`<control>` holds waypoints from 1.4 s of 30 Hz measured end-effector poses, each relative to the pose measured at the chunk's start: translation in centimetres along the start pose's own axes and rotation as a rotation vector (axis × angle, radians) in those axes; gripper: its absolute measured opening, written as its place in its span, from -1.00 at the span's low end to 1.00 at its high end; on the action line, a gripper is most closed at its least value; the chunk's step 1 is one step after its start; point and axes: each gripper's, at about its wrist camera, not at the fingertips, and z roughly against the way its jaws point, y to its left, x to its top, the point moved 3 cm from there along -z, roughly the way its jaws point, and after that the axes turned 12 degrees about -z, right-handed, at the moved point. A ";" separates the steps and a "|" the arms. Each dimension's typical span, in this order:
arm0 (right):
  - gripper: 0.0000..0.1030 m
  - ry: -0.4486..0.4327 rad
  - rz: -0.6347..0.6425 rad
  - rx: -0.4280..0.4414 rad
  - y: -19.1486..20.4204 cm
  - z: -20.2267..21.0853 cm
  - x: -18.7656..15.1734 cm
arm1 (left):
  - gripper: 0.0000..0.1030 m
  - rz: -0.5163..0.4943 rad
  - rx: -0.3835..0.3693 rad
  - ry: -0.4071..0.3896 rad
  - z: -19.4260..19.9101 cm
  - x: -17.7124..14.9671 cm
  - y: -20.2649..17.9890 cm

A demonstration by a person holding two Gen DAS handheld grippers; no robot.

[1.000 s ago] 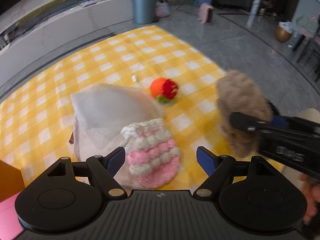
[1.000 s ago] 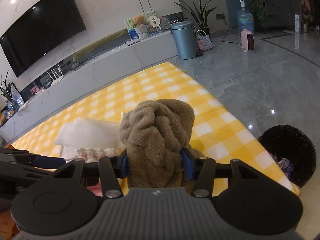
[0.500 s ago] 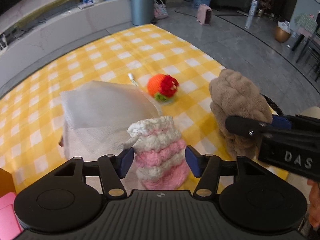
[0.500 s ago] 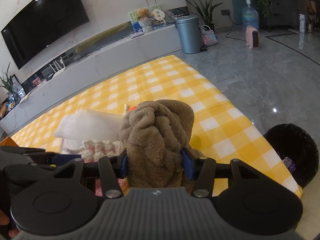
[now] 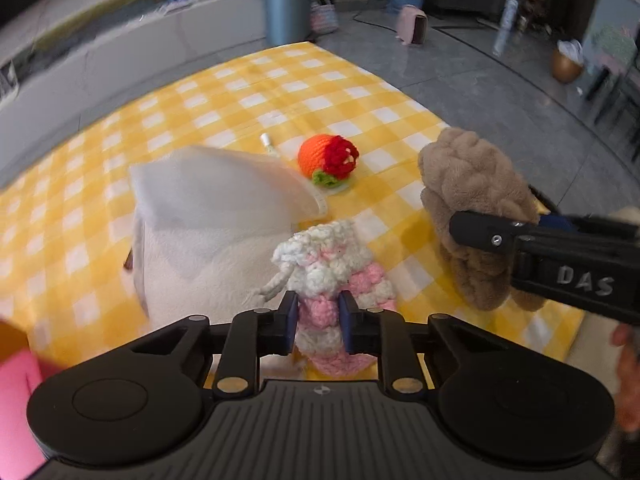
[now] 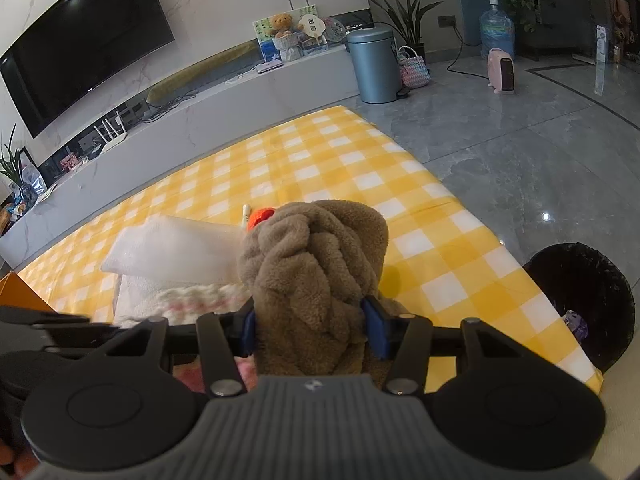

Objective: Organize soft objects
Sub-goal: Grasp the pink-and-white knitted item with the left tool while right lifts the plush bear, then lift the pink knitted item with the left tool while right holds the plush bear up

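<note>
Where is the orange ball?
The orange ball lies on the yellow checked cloth, in the middle of the left wrist view, just right of the white pillow and beyond the pink pouch.

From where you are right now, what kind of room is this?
Most likely a home living room. A large black wall-mounted television hangs above a long low white media bench, a blue water-cooler bottle stands on the glossy grey tiled floor, and a yellow-and-white checked mat holds the soft items.
</note>
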 end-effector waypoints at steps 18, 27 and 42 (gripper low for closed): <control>0.01 -0.011 0.025 0.074 0.6 1.4 -0.2 | -0.58 -0.007 -0.082 -0.068 6.4 -0.7 -0.3; 0.01 -0.074 0.014 0.167 1.8 4.0 0.1 | -0.63 0.052 -0.089 -0.155 8.5 -1.5 1.5; 0.01 -0.127 0.047 0.325 5.9 7.5 0.0 | -0.74 0.191 -0.124 -0.294 13.8 -3.5 6.5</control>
